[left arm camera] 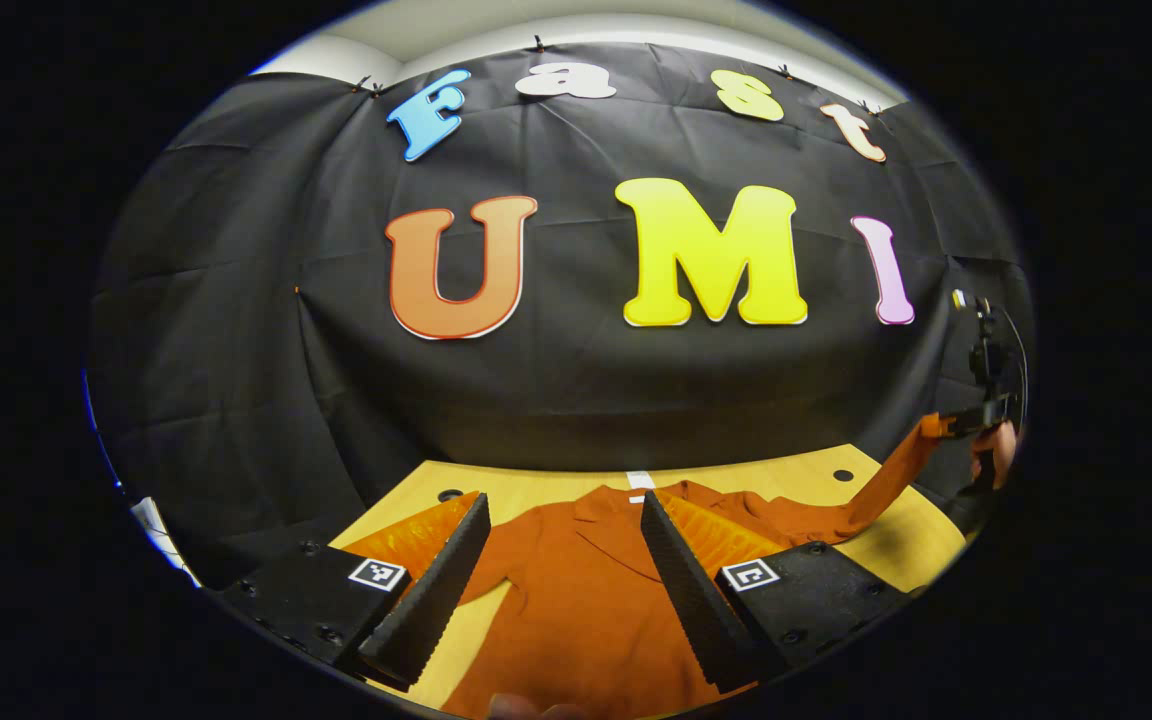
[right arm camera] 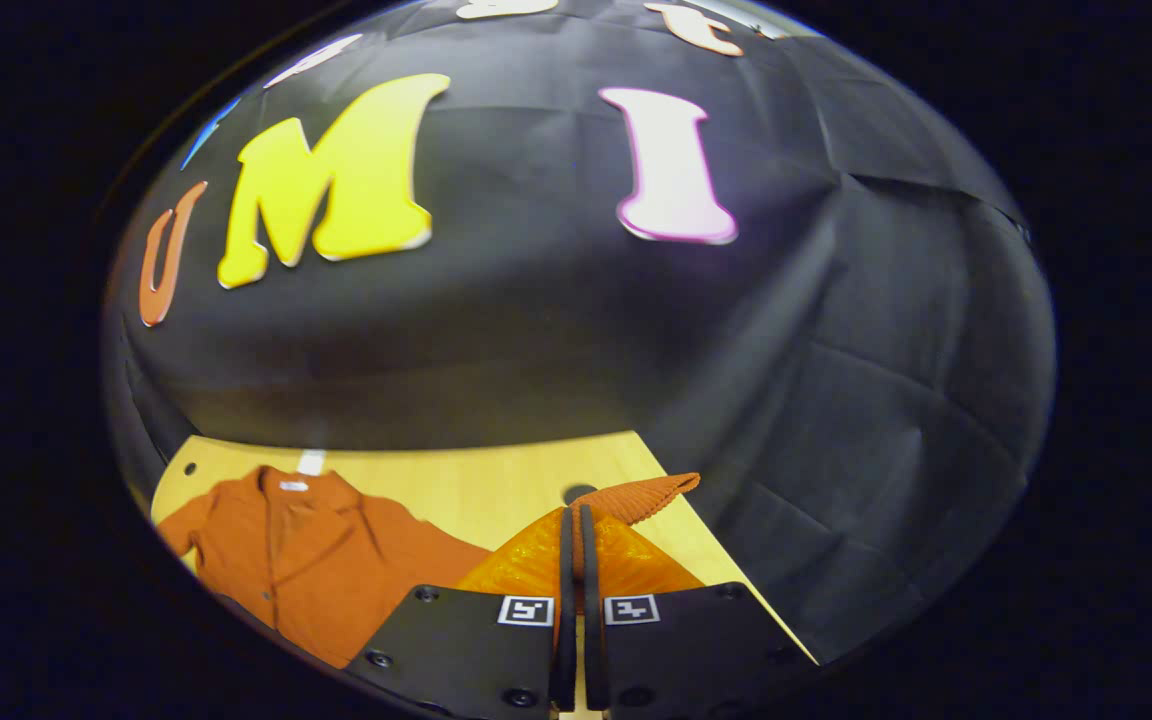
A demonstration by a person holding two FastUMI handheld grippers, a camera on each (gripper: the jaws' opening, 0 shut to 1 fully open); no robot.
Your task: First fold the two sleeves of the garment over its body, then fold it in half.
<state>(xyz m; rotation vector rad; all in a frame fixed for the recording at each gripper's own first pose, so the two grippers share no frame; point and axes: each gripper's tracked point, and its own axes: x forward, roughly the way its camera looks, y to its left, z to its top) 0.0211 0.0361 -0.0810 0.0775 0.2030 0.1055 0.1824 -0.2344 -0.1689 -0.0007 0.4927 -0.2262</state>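
An orange garment (left arm camera: 576, 590) lies front up on the wooden table (left arm camera: 526, 485), collar toward the far wall. My left gripper (left arm camera: 564, 498) hangs open above its body, with nothing between the fingers. One sleeve (left arm camera: 881, 485) rises off the table to the right, toward my right gripper (left arm camera: 966, 415), which a hand (left arm camera: 998, 450) holds. In the right gripper view, my right gripper (right arm camera: 573, 512) is shut on that sleeve's ribbed cuff (right arm camera: 651, 493), lifted above the table's right corner. The garment's body (right arm camera: 316, 560) lies to the lower left there. The other sleeve is hidden behind my left finger.
The black cloth wall (left arm camera: 576, 380) stands just behind the table's far edge. A white tape mark (left arm camera: 640, 480) sits by the collar. Round holes (left arm camera: 843, 475) mark the table's far corners. The table's right edge (right arm camera: 726, 560) runs close beside my right gripper.
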